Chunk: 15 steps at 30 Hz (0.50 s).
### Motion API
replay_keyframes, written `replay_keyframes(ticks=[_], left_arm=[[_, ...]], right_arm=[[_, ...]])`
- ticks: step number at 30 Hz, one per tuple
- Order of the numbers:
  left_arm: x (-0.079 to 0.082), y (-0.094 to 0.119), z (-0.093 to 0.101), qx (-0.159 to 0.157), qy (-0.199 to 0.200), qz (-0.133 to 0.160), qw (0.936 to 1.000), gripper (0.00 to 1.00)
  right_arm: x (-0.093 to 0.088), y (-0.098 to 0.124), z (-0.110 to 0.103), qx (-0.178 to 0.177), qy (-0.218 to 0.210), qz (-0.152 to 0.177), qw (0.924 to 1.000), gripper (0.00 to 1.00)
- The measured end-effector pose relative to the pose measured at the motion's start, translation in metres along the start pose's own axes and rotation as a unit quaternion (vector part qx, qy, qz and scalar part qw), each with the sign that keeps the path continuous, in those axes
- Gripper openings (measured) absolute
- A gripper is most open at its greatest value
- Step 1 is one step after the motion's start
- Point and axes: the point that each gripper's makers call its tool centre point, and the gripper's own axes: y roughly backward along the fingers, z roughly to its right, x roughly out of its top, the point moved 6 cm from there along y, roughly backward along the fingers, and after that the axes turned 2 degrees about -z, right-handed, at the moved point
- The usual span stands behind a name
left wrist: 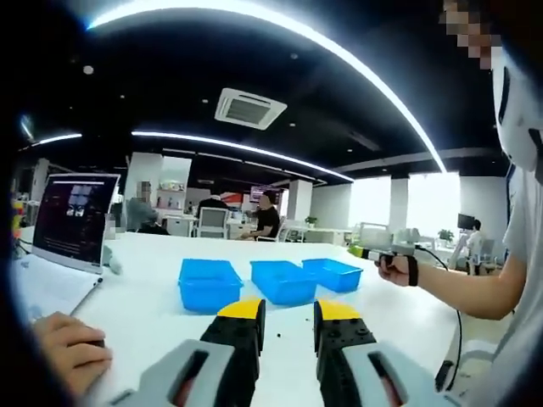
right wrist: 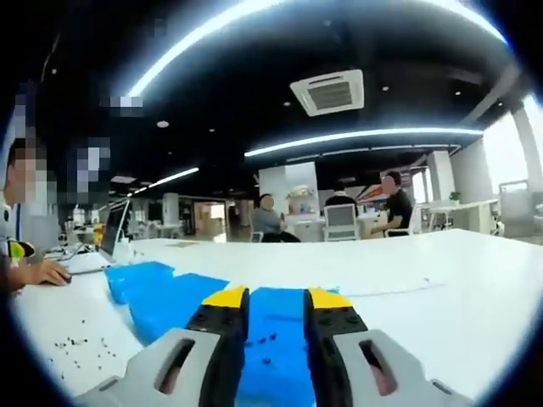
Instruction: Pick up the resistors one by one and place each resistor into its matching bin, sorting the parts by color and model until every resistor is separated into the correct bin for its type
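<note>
Three blue bins are being shown in a row on the white table (left wrist: 144,318) in the left gripper view: the left bin (left wrist: 209,284), the middle bin (left wrist: 284,281) and the right bin (left wrist: 333,273). At far left a laptop (left wrist: 75,219) is being kept open, with a person's hand (left wrist: 72,349) resting below it. The left gripper (left wrist: 288,315) is being held above the table before the bins, jaws spread and pinching nothing. The right gripper (right wrist: 273,307) is being held over a bin (right wrist: 271,339) holding a few dark specks, its jaws likewise parted and empty. Small dark resistors (right wrist: 81,343) are being seen scattered on the table left of the bins. These are judged very light, stiff and easily flicked away; each is probably best pinched across its body. Open table is being left to the right, while the bin walls and laptop are crowding the left.
</note>
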Motion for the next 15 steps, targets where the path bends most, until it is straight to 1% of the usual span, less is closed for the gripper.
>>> replay_keyframes(ticks=[3,6,11,13,15], left_arm=[[0.000,0.000,0.001,-0.004,-0.002,0.001,1.0000,0.25],[0.000,-0.001,0.001,-0.005,0.000,0.000,1.0000,0.25],[-0.001,-0.003,0.002,-0.011,-0.001,0.002,0.9999,0.25],[-0.002,-0.004,0.003,-0.012,0.000,0.001,0.9999,0.25],[-0.005,-0.005,0.003,-0.013,0.003,0.000,0.9999,0.25]], right_arm=[[0.000,0.002,-0.002,0.009,0.001,-0.003,1.0000,0.26],[0.002,0.005,-0.007,0.021,0.011,-0.007,0.9997,0.25],[0.010,0.010,-0.019,0.049,0.050,-0.018,0.9974,0.23],[0.017,0.013,-0.028,0.070,0.078,-0.019,0.9943,0.23],[0.024,0.015,-0.040,0.103,0.106,-0.026,0.9886,0.23]])
